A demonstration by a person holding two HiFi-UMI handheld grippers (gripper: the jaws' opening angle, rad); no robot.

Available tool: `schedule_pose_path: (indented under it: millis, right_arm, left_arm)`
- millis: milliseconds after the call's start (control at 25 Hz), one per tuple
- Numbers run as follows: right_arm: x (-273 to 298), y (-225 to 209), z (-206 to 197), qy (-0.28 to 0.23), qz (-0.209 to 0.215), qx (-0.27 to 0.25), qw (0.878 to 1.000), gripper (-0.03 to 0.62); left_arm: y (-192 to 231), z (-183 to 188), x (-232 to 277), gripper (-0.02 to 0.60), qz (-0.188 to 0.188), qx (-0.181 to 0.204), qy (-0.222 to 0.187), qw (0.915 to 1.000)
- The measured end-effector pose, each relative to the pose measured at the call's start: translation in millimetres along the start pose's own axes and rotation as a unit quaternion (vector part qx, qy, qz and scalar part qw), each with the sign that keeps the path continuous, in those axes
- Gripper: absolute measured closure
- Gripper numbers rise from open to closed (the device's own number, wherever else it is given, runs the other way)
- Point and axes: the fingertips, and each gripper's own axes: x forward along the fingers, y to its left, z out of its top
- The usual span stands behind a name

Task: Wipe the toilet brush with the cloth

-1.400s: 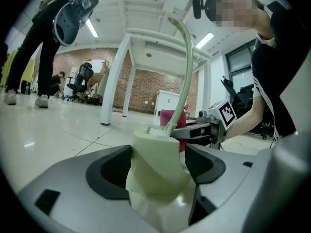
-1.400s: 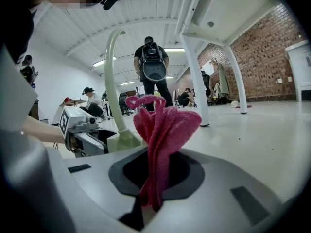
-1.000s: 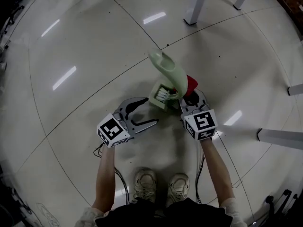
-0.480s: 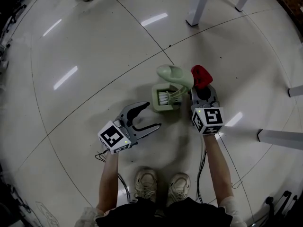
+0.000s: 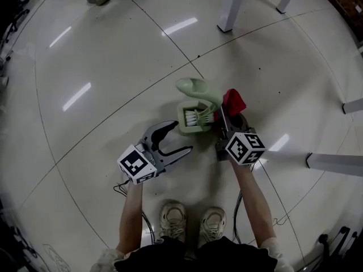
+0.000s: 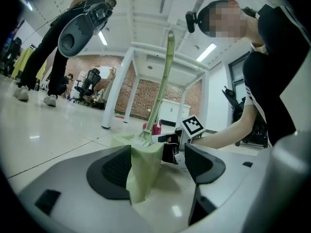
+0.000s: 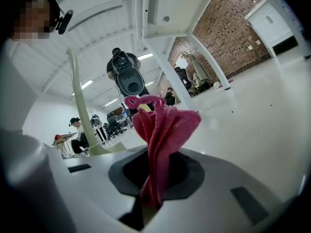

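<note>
A pale green toilet brush (image 5: 195, 89) stands in its square holder (image 5: 191, 123) on the floor, white bristles showing at the holder's mouth. My right gripper (image 5: 229, 117) is just right of the holder, shut on a red cloth (image 5: 233, 101) that sticks up beside the brush handle. The right gripper view has the cloth (image 7: 163, 130) bunched between the jaws of that gripper (image 7: 155, 176), with the handle (image 7: 79, 106) to its left. My left gripper (image 5: 182, 136) lies open, in front and to the left of the holder, holding nothing. In the left gripper view the holder (image 6: 142, 166) and handle (image 6: 164, 76) stand ahead of its open jaws.
White table legs stand at the back (image 5: 230, 7) and right (image 5: 334, 164). My shoes (image 5: 173, 220) are below the grippers, with cables (image 5: 120, 183) near them. Another person (image 6: 53, 47) stands at the far left of the left gripper view, beside a white frame (image 6: 115, 93).
My right gripper carried the red cloth from behind the brush handle out to the right, then back close to it. The handle now looks more upright. My left gripper barely shifted.
</note>
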Motion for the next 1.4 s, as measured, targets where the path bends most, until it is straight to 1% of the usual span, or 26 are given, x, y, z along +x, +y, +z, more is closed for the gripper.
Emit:
schedule_pose_path:
  millis: [320,440,640,800,880,960,1040,1160,1400]
  right_arm:
    - [-15.6,16.2,-11.0,0.010,0.008,-0.006,1.000,0.563]
    - [-27.6,11.5,-16.2,0.009,0.002,0.006,1.000,0.563]
    - [-41.3,12.4,-21.1,0.013,0.000,0.009,1.000,0.563]
    - [-60.1,11.4,-23.0,0.005,-0.014,0.034,0.999,0.563]
    - [-77.0,16.6,-22.4,-0.002,-0.024,0.017,1.000,0.563]
    - [-83.2,35.2,-29.3,0.008,-0.010,-0.014,1.000,0.563]
    - [-78.9,50.2,-40.3,0.025,0.009,-0.023,0.999,0.563]
    - [-72.3,62.3,-49.1,0.043,0.024,-0.046,0.998,0.563]
    - [-69.4,87.2,-52.3,0.043,0.036,-0.123,0.991,0.563]
  left_arm:
    - [0.9,-4.7,0.1,0.258,0.004,0.002,0.007,1.0000]
    - [1.5,-6.7,0.2,0.258,0.009,0.001,0.009,0.9999]
    - [2.5,-7.7,0.6,0.258,0.015,-0.006,0.003,0.9999]
    - [1.8,-11.0,1.3,0.258,0.014,-0.005,0.012,0.9998]
    - [1.3,-12.5,0.8,0.258,0.016,-0.009,0.013,0.9997]
    - [2.1,-13.0,0.5,0.258,0.018,-0.009,0.012,0.9997]
    - [3.5,-13.5,1.7,0.258,0.020,-0.013,0.010,0.9997]
    - [4.4,-13.4,3.9,0.258,0.021,-0.018,0.008,0.9996]
    - [8.2,-10.8,4.8,0.258,0.021,-0.021,0.001,0.9995]
